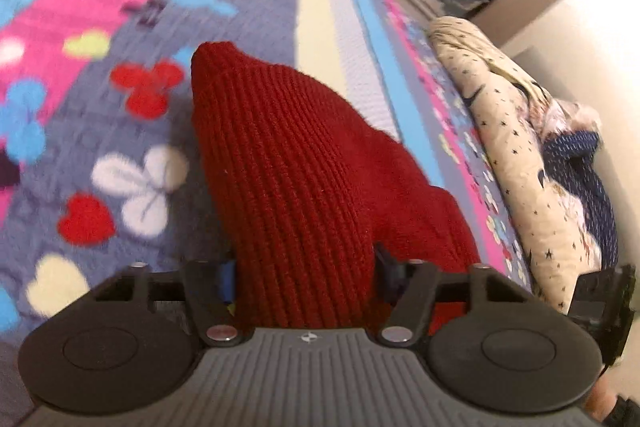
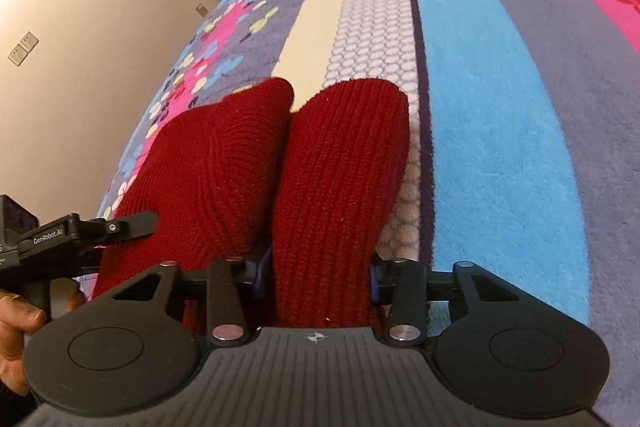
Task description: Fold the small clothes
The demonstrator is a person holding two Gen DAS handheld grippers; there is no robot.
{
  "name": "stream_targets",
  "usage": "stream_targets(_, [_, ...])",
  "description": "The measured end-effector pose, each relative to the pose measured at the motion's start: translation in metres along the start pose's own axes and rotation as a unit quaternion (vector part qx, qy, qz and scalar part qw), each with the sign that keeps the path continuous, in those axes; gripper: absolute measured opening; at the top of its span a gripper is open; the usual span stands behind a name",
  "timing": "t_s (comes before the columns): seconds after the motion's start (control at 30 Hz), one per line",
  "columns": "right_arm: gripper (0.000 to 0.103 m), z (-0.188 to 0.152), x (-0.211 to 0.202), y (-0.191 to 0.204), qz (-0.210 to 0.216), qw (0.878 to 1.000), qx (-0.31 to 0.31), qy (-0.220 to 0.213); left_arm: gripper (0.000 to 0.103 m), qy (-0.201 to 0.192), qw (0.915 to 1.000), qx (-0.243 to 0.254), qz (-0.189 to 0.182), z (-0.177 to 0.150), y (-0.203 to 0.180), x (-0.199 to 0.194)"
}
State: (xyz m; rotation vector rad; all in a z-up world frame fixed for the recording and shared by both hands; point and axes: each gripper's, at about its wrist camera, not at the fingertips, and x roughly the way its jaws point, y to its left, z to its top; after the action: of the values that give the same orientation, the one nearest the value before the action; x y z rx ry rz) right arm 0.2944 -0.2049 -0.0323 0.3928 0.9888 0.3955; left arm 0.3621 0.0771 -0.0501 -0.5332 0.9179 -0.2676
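Garment [image 2: 332, 187] legs point away from grippers

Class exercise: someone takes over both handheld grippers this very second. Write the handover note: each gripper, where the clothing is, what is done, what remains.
Left gripper: jaws either side of one ribbed limb of the red knitted garment, apparently gripping it.
Right gripper: the same on the other limb.
The garment lies on the patterned blanket; its two limbs lie side by side, ends pointing away.
Done: both near ends taken.
Left: no fold visible yet; probably carry the near ends over to the far ends, then release.
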Motion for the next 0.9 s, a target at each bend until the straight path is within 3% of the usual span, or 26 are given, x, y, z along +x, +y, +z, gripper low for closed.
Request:
stream_targets(0.17, [0.037,0.0,-0.004,0.015,0.022,0.999,-0.015,-0.029,0.062,-0.042,0.9968,0.064,0.022,0.009,-0.015,-0.024])
stream_targets(0.33, [0.029,0.01,-0.004,0.038,0.067,0.995,-0.032,-0.068,0.061,-0.123,0.9857,0.11,0.034,0.03,-0.015,-0.062])
stream_targets(0.43, [0.026,0.017,-0.011,0.053,0.115,0.986,-0.042,-0.116,0.066,-0.154,0.9825,0.098,0.039,0.041,-0.001,-0.076])
stream_targets(0.5, [0.027,0.018,-0.01,0.066,0.106,0.982,-0.081,-0.136,0.073,-0.165,0.9819,0.067,0.065,0.045,0.013,-0.073])
stream_targets(0.6, [0.038,0.019,0.016,0.066,0.043,0.991,-0.09,-0.086,0.073,-0.155,0.9727,0.068,0.159,0.044,0.021,-0.062])
stream_targets(0.67, [0.039,0.019,0.027,0.059,-0.009,0.995,-0.084,-0.057,0.073,-0.152,0.9687,0.074,0.181,0.043,0.02,-0.064])
stream_targets(0.73, [0.038,0.024,0.018,0.056,-0.04,0.992,-0.084,-0.088,0.073,-0.166,0.9674,0.093,0.167,0.041,0.008,-0.074])
stream_targets(0.83, [0.04,0.03,-0.008,0.052,0.009,0.987,-0.069,-0.145,0.073,-0.152,0.9714,0.134,0.124,0.032,-0.01,-0.085])
stream_targets(0.9, [0.046,0.029,-0.015,0.052,0.057,0.985,-0.067,-0.148,0.073,-0.1,0.9714,0.177,0.123,0.023,-0.019,-0.076])
